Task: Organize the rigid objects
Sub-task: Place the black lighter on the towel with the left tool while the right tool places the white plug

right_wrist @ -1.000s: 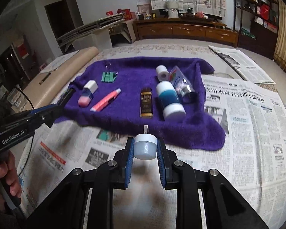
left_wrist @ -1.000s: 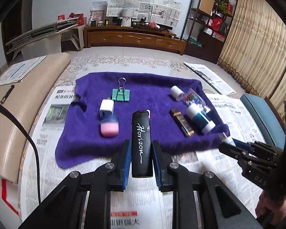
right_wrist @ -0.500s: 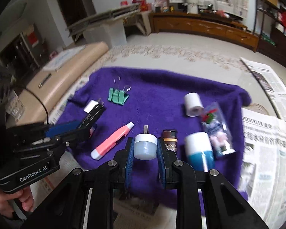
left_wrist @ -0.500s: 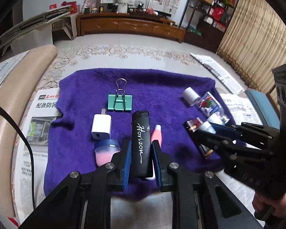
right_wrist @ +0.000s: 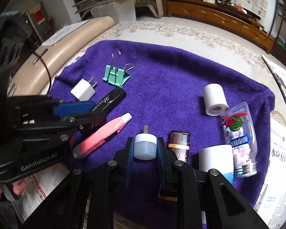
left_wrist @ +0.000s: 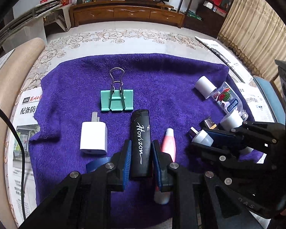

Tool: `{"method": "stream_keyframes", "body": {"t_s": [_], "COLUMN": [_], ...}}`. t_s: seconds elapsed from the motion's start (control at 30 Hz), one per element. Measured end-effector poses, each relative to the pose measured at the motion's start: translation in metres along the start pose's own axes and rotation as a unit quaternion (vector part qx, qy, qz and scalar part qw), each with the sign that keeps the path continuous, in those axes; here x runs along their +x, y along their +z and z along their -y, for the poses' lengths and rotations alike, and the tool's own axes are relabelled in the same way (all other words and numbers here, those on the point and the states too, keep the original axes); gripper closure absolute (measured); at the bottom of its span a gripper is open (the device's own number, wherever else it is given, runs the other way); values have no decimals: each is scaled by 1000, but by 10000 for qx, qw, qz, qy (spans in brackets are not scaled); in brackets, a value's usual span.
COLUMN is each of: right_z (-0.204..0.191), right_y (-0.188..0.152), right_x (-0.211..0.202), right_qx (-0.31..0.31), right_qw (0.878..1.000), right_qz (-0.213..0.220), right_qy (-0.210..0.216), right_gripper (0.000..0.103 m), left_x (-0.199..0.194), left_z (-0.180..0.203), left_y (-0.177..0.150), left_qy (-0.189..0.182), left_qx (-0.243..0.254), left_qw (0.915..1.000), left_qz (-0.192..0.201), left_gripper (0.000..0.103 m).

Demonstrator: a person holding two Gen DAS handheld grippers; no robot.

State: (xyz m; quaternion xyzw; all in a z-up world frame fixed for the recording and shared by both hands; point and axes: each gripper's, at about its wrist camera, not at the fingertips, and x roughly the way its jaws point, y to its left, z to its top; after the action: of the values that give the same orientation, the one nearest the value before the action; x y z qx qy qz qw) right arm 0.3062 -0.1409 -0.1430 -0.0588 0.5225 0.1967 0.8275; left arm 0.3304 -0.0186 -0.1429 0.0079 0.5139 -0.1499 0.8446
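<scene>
My left gripper (left_wrist: pixel 141 152) is shut on a black lighter (left_wrist: pixel 141 143) marked "Horizon", held low over the purple towel (left_wrist: pixel 162 76). It also shows in the right wrist view (right_wrist: pixel 108 101). My right gripper (right_wrist: pixel 145 148) is shut on a small white USB plug light (right_wrist: pixel 145 147), over the towel's near part between the pink pen (right_wrist: pixel 103 135) and a brown lighter (right_wrist: pixel 179 148). On the towel lie a green binder clip (left_wrist: pixel 116 100), a white charger (left_wrist: pixel 93 139), a white roll (right_wrist: pixel 214 99), a clear bottle (right_wrist: pixel 238 133) and a white-blue tub (right_wrist: pixel 216 158).
Newspaper (left_wrist: pixel 26 114) lies under and around the towel. A beige padded bench (right_wrist: pixel 66 43) runs along the left. A patterned rug (left_wrist: pixel 124 40) lies beyond the towel. A wooden TV cabinet (left_wrist: pixel 124 15) stands at the far wall.
Both grippers have moved forward from the newspaper over the towel, still holding their objects. The two grippers have come closer together.
</scene>
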Motion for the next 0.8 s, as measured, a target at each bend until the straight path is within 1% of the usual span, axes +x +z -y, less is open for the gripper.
{"method": "stream_keyframes", "body": {"t_s": [0.1, 0.2, 0.33, 0.47, 0.5, 0.57, 0.67, 0.73, 0.8], "right_z": [-3, -7, -9, -6, -5, -5, -2, 6, 11], "right_y": [0, -2, 0, 1, 1, 2, 2, -1, -3], "right_x": [2, 3, 3, 4, 3, 3, 1, -5, -12], "right_qx": [-185, -459, -791, -849, -872, -893, -901, -777, -676], "right_qw": [9998, 9989, 9969, 9963, 9961, 9957, 9953, 9962, 9970], "right_qz": [4, 31, -42, -75, -85, -105, -142, -158, -101], "right_qy": [19, 0, 12, 123, 140, 213, 330, 369, 370], "right_gripper": [80, 79, 79, 79, 78, 75, 73, 72, 72], "left_x": [4, 4, 5, 5, 5, 6, 6, 5, 2], "left_z": [3, 4, 6, 6, 5, 5, 6, 6, 4], "left_y": [0, 2, 4, 4, 4, 5, 4, 4, 3], "left_qy": [76, 95, 129, 114, 89, -31, -55, -42, -32], "left_qx": [168, 227, 305, 313, 290, 238, 251, 200, 126], "left_qw": [9998, 9997, 9994, 9994, 9995, 9997, 9997, 9998, 9998], "left_qz": [-15, -19, -61, -72, -67, -43, 14, 58, 126], "left_gripper": [82, 82, 82, 81, 80, 72, 68, 68, 64]}}
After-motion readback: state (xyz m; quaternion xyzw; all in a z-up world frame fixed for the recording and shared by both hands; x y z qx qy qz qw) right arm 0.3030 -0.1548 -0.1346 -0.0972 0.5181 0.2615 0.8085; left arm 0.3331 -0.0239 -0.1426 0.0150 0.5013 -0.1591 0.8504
